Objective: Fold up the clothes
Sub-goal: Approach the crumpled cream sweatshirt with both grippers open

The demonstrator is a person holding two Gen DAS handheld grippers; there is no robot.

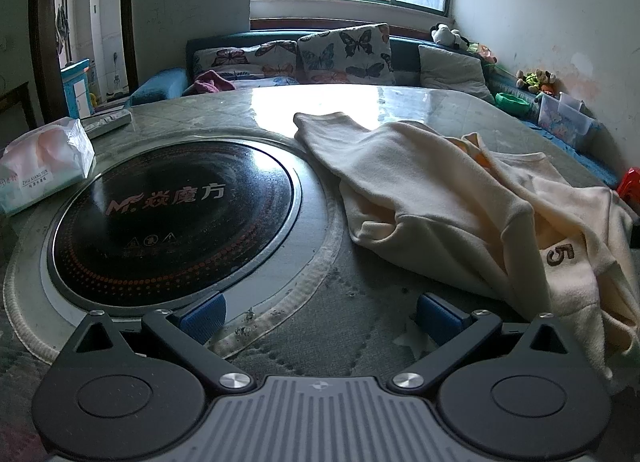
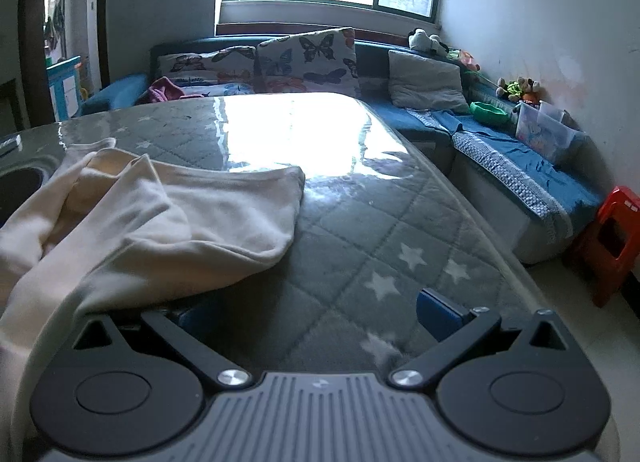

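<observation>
On the desk (image 1: 280,110), as seen from the left wrist, a cream garment (image 1: 440,198) lay crumpled to the right of a round black induction hob (image 1: 172,222) set into the surface. A number 5 (image 1: 560,255) was stitched on one fold. The left tongs (image 1: 318,316) stood spread wide with nothing between the blue pads, clear of the cloth, above the quilted cover. A tissue pack (image 1: 44,170) sat at far left.

From the right wrist, the same garment (image 2: 160,214) lay at left on the star-patterned cover, one fold draped over the left finger of the right tongs (image 2: 316,316). These were likewise spread apart, gripping nothing. A blue sofa (image 2: 500,150) and a red stool (image 2: 612,238) stood beyond.
</observation>
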